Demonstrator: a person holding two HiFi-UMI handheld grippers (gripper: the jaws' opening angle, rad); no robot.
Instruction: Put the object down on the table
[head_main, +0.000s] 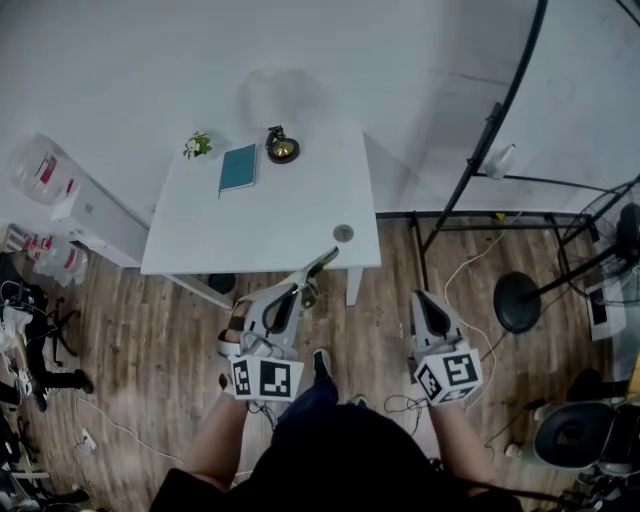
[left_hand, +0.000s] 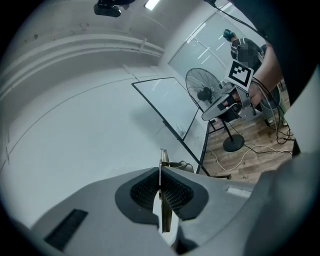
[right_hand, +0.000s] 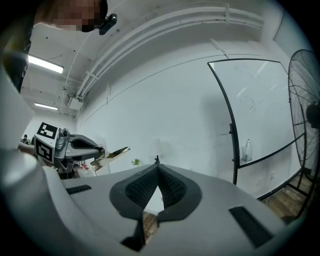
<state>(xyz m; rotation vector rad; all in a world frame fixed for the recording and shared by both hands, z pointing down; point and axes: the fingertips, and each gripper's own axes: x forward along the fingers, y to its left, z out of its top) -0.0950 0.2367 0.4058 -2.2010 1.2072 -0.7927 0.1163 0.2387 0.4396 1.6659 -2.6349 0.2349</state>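
My left gripper (head_main: 303, 288) is shut on a thin, flat, brass-coloured piece (head_main: 322, 262). The piece sticks out past the fingertips, just over the near edge of the white table (head_main: 260, 225). In the left gripper view the ribbed pads (left_hand: 172, 192) clamp the piece (left_hand: 165, 212) edge-on. From the right gripper view the same piece (right_hand: 113, 152) shows at the left, held in the air. My right gripper (head_main: 418, 297) hangs over the wooden floor, right of the table. Its pads (right_hand: 170, 187) meet at the tip with nothing between them.
On the table lie a teal book (head_main: 238, 167), a small plant (head_main: 197, 145), a dark brass ornament (head_main: 282, 148) and a small round disc (head_main: 343, 233). A black stand base (head_main: 517, 302), a whiteboard frame (head_main: 505, 110), a fan (left_hand: 202, 92) and floor cables (head_main: 470, 265) are to the right.
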